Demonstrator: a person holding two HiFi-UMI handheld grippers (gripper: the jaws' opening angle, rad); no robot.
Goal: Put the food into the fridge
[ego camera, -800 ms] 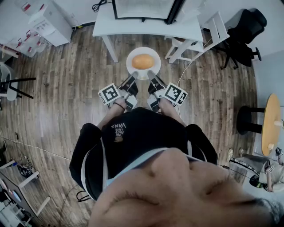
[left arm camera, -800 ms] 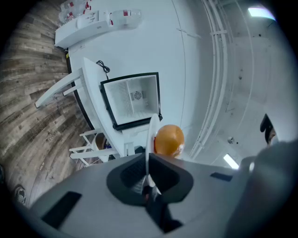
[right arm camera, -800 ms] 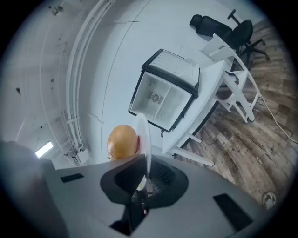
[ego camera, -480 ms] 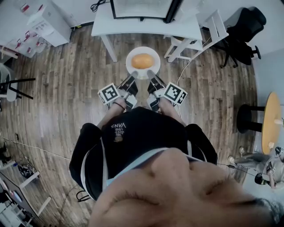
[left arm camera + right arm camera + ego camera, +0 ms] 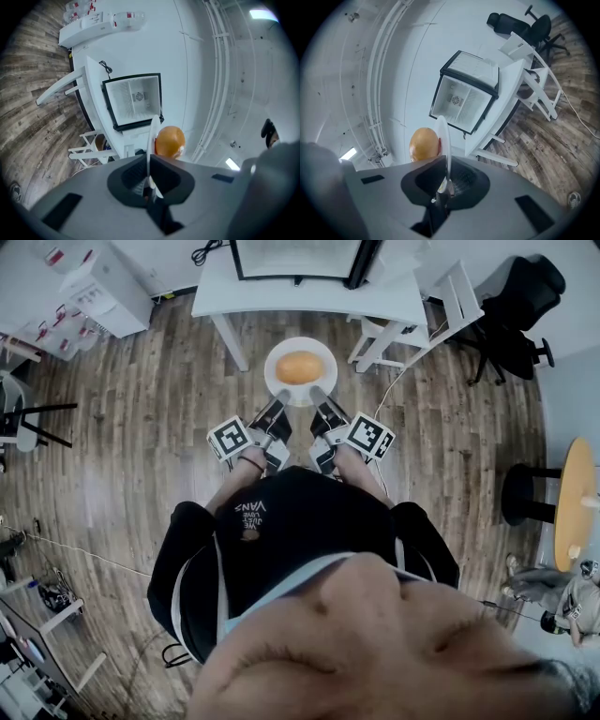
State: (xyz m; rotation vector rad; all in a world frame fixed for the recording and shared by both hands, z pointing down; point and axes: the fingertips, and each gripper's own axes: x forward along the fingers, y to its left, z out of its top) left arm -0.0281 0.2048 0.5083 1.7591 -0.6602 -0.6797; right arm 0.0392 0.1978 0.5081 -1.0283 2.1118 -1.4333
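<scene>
Tongs of left gripper (image 5: 284,396), right gripper (image 5: 318,394) pinch plate (image 5: 275,358) rim, both level, abreast; orange food (image 5: 300,367) atop.

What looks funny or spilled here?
Nothing stands out. The white plate looks level, its rim pinched by the left gripper and the right gripper. The round orange food rests in the plate's middle, not spilled. The fridge ahead stands open.
</scene>
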